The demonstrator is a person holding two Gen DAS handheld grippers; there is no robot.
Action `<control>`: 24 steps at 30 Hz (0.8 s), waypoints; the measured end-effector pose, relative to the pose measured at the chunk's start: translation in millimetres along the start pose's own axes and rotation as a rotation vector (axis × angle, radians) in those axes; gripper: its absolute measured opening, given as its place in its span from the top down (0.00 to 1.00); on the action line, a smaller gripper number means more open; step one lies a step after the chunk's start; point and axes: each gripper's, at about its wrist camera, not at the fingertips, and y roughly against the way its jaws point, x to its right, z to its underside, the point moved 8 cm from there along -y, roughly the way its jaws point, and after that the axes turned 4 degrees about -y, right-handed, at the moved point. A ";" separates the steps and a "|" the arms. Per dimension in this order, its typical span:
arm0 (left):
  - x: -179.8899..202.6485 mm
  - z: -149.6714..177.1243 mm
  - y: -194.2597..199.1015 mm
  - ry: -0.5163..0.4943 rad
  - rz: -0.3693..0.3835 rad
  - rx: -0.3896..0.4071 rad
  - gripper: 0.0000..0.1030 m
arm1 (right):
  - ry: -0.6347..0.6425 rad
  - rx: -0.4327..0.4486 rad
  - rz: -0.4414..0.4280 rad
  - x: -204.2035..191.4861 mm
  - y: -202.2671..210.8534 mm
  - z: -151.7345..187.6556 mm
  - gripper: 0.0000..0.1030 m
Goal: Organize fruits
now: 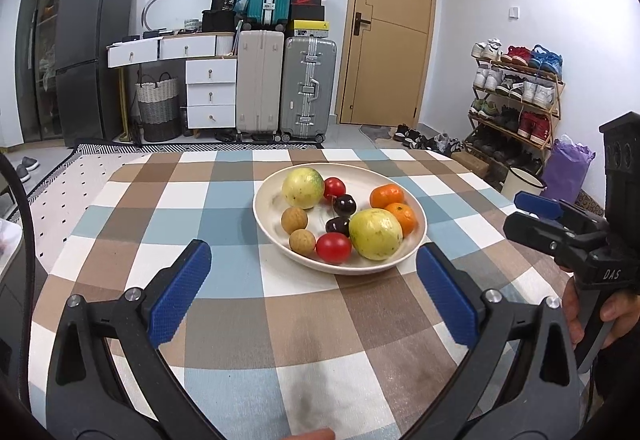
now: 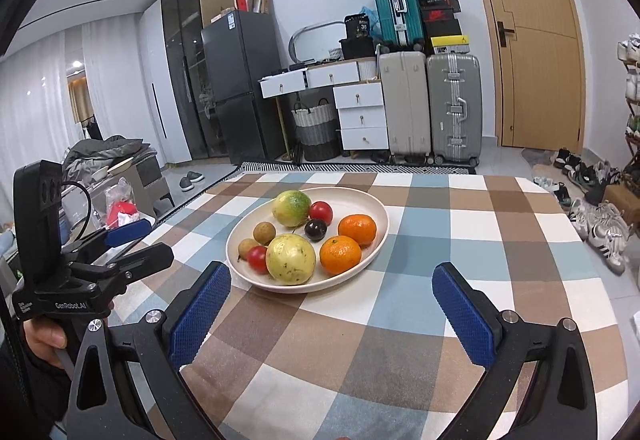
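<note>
A cream plate (image 1: 400, 264) (image 2: 372, 252) sits mid-table and holds two yellow-green guavas (image 1: 375, 234) (image 2: 291, 259), two oranges (image 1: 387, 196) (image 2: 340, 255), two red tomatoes (image 1: 333, 248) (image 2: 258, 258), two dark plums (image 1: 345, 205) (image 2: 316, 230) and two tan longans (image 1: 295, 220) (image 2: 264, 232). My left gripper (image 1: 314, 264) is open and empty, just short of the plate's near rim; it also shows in the right wrist view (image 2: 136, 240). My right gripper (image 2: 332, 282) is open and empty at the plate's near edge; it also shows in the left wrist view (image 1: 524, 211).
The checked tablecloth (image 1: 224, 320) (image 2: 460, 240) covers the table. Beyond the far edge stand suitcases (image 1: 308, 87), white drawers (image 1: 211, 93), a dark fridge (image 1: 92, 55), a wooden door (image 1: 390, 23) and a shoe rack (image 1: 516, 95).
</note>
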 end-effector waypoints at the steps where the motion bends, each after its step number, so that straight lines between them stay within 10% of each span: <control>1: 0.1 -0.2 -0.6 -0.002 -0.004 0.000 0.01 | 0.000 0.006 0.000 0.3 0.7 -0.3 0.00; 24: 4.3 -5.4 2.2 -0.037 -0.026 0.014 0.01 | 0.012 0.030 0.017 5.0 4.4 0.2 0.00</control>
